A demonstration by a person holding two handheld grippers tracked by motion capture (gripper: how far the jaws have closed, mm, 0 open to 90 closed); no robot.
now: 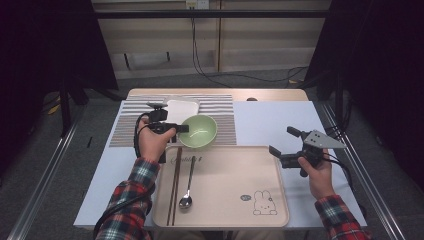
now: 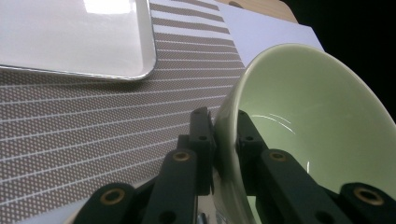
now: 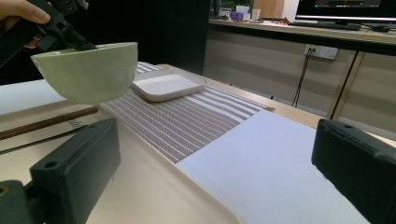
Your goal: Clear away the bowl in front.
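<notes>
The green bowl (image 2: pixel 322 126) runs off the right and lower edges of the left gripper view, and the left gripper (image 2: pixel 224 140) covers part of its rim where the jaws clamp it. The white plate (image 2: pixel 74 37) there is cut off at the top and left. From above, the bowl hides a patch of the striped mat (image 1: pixel 220 107). The small print on the tray (image 1: pixel 235 175) beside the rabbit drawing is too tiny to read. In the right gripper view, both jaws of the right gripper (image 3: pixel 215 163) are cropped by the frame edges.
</notes>
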